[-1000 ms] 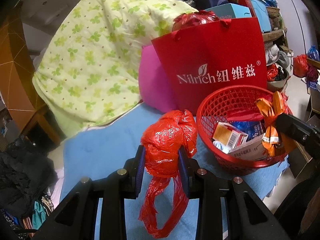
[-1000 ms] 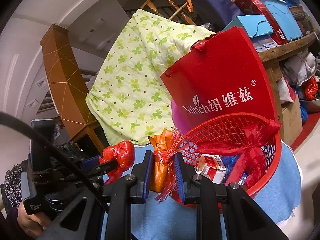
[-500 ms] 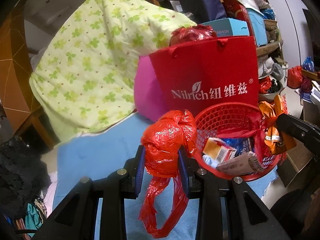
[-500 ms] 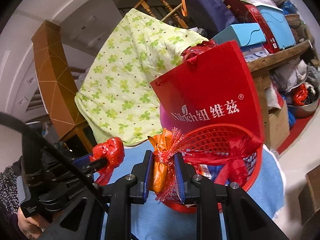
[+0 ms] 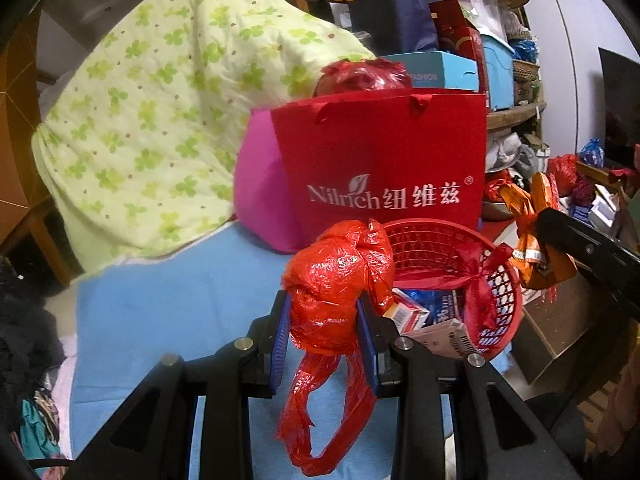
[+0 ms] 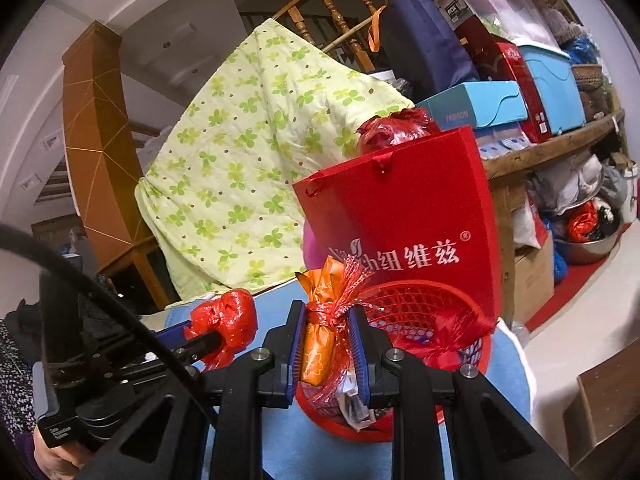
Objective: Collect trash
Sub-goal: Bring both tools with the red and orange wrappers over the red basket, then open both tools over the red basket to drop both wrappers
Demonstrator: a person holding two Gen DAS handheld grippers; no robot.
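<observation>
Crumpled red plastic bag clamped between blue pads of left gripper, loose handle loop dangling below the jaws. Same bag seen from right wrist view, off to the left, at the tip of left gripper. Orange wrapper with red cellophane tie pinched in right gripper, jaws closed tight on it, wrapper upright and sticking up above the pads. From left wrist view, same orange wrapper held up at right, beside the basket. Red mesh basket just ahead and right of left gripper, directly behind and below right gripper; holds a small red-white box, a blue packet, a barcoded paper box, red ribbon tied on the rim. Basket on blue cloth. Behind basket, red paper shopping bag with white lettering, upright, touching or just behind the rim. Pink cushion left of shopping bag. Green clover-print quilt draped farther left. Cluttered shelf with boxes at far right. A hand at bottom left, gripping the left gripper's handle.
</observation>
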